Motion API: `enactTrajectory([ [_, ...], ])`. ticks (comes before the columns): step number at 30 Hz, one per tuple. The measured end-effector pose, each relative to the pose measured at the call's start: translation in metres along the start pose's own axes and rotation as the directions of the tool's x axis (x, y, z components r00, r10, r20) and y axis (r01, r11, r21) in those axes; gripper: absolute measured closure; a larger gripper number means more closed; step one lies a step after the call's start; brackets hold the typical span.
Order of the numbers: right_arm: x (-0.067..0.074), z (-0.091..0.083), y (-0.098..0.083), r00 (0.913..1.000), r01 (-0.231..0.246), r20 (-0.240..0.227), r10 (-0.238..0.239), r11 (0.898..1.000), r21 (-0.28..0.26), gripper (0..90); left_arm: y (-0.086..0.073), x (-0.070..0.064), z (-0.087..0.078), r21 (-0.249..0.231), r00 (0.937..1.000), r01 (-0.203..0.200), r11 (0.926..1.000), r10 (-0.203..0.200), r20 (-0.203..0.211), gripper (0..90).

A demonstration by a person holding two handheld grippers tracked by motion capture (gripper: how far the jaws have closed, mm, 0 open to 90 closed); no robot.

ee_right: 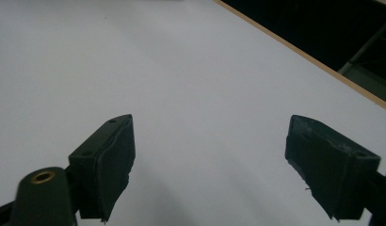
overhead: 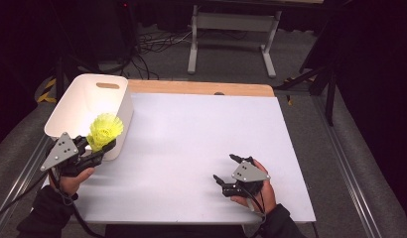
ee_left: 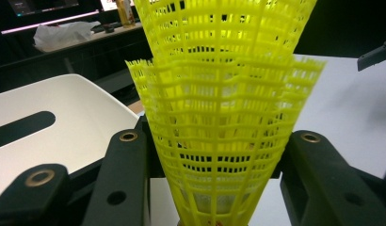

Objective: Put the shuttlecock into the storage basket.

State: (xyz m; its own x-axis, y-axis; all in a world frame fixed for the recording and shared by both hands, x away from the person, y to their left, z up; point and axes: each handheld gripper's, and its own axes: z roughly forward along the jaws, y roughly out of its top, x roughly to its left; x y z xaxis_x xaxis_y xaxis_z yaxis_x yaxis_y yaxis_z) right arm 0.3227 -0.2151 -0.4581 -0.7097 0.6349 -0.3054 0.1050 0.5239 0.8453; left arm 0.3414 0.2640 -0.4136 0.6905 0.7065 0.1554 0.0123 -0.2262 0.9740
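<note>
White board covers your table, with a white bin at its far left corner. Your left gripper is pinching a stack of yellow plastic shuttlecocks, cork end down between the jaws, held at the bin's near right corner, just over the rim. Your right gripper rests on the bare board with its jaws spread and nothing between them. Pickup looks done; what's left, I'd judge, is carrying the shuttlecocks fully over the bin and letting go.
</note>
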Motion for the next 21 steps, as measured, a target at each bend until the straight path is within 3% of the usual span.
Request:
enactTrajectory([
  [21, 0.0, 0.0, -0.001, 0.9999, -0.009, -0.01, 0.009, 1.0, -0.008, 17.4, 0.01, 0.016, -0.008, -0.01, 0.9984, 0.026, 0.9996, -0.026, -0.05, 57.9],
])
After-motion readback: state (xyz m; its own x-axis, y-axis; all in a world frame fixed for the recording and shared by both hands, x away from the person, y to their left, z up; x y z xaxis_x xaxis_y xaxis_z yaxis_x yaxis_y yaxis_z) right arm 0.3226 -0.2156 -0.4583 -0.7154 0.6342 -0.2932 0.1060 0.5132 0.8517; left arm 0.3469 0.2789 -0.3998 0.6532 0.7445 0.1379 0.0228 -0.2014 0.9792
